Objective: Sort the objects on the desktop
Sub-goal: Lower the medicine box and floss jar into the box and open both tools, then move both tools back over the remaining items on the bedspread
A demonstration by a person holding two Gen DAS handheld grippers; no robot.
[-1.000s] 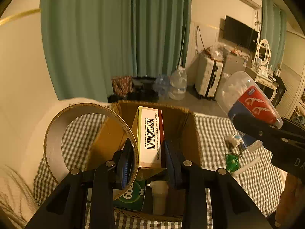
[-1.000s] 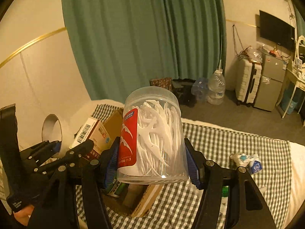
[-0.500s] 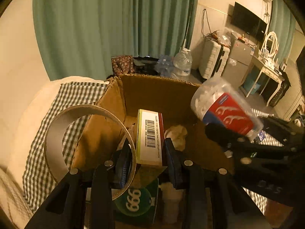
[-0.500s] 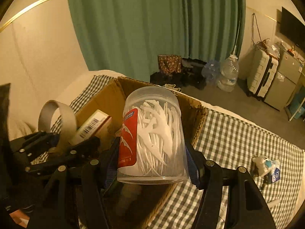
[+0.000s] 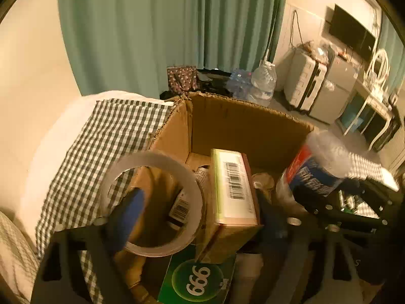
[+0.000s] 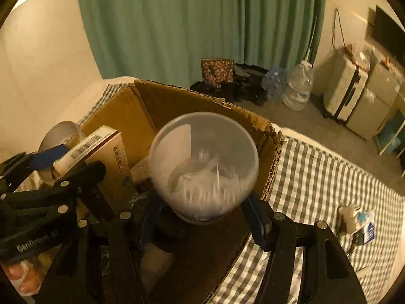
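Left wrist view
- Left gripper [image 5: 195, 205]: jaws spread wide, gripping nothing; the blue pad [image 5: 129, 210] sits inside the tape ring.
- Tape roll [image 5: 152, 202]: hangs around the left finger, over the box edge.
- Barcode carton [image 5: 233, 190]: tilted between the spread fingers, falling or leaning into the box; no pad seems to press it.
- Cardboard box [image 5: 240, 124]: open, on the checked cloth [image 5: 101, 136]; a green "666" pack [image 5: 197, 281] lies inside.
- Floss-pick jar [image 5: 316, 167]: blurred, at right, over the box.

Right wrist view
- Right gripper [image 6: 202, 217]: jaws look parted; both blue pads appear clear of the jar's sides, contact uncertain through the blur.
- Floss-pick jar [image 6: 205, 167]: tipped forward, lid toward camera, above the cardboard box [image 6: 177, 101]; seemingly let go.
- Small packets [image 6: 357, 220]: on the checked cloth, well apart from the box, unsorted.

Step in hand (judged)
- Dropping both items into the box.

Next move (judged)
- Left: shake or slide the tape ring off the finger into the box.
- Right: lift clear, go to the packets.
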